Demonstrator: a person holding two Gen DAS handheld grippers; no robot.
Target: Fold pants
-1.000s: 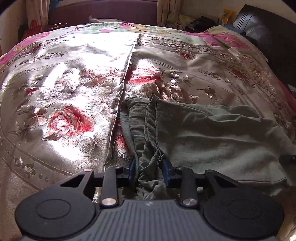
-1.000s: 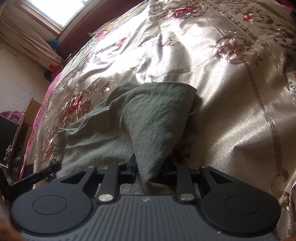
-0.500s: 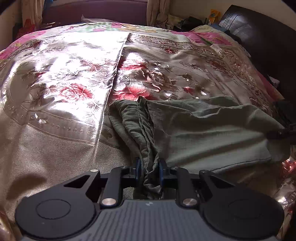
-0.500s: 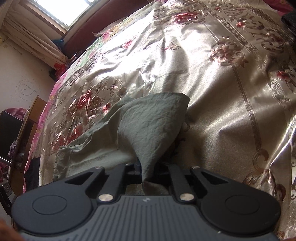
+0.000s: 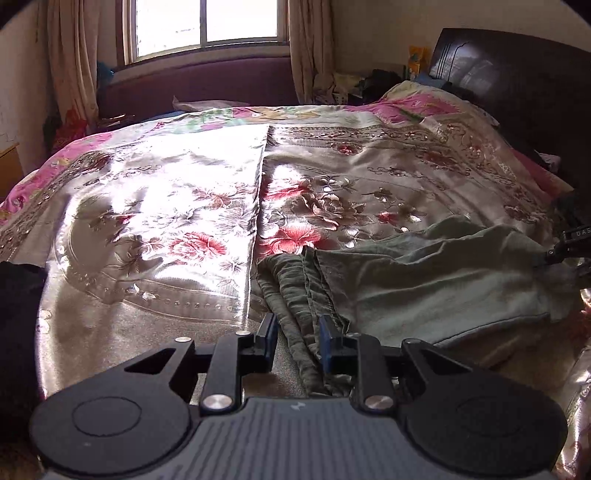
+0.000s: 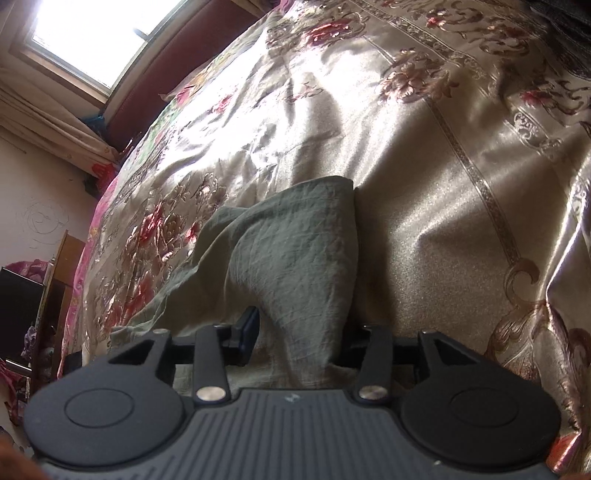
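On the left of the left wrist view, a wide part of the bed (image 5: 155,206) with its shiny flowered cover lies free, up to the window (image 5: 207,26) at the far side. The green pants (image 5: 424,288) lie on the near right part of the bed, and their gathered waistband edge runs toward the camera. The left gripper (image 5: 295,338) is low over the near edge of the bed and points along the cover; its fingers (image 5: 267,334) stand a little apart, with a bunched strip of the waistband between them. The right finger touches the cloth, but beside the left finger a small gap shows, so the hold looks loose. Far on the right, the other end of the pants rises to a dark part of the other tool. In the right wrist view, the right gripper (image 6: 299,338) is tilted; its fingers (image 6: 247,332) are spread wide and a raised fold of the pants (image 6: 295,258) stands between them. The plain golden cover on the right of this fold is free.
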